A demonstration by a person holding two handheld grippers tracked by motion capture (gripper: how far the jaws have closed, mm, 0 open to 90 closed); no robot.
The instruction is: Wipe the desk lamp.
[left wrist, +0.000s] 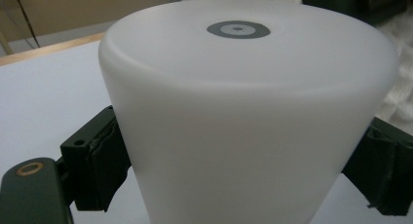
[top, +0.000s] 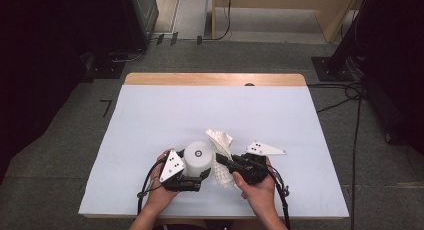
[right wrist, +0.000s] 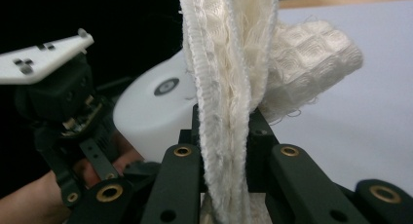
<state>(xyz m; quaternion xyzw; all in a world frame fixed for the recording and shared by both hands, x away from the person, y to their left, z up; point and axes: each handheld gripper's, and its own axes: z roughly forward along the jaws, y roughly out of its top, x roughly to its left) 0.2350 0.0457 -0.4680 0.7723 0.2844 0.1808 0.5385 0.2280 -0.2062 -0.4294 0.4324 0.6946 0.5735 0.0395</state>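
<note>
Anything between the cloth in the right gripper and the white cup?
Nothing visible. The right gripper is shut on the cloth, which hangs right beside the cup. The left gripper clamps the cup's sides; its top is bare.

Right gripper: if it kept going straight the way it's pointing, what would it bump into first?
Probably the white cup. The right gripper, shut on the cream cloth, points left toward the cup that the left gripper holds. Depth is hard to judge, so it might just slip past.
</note>
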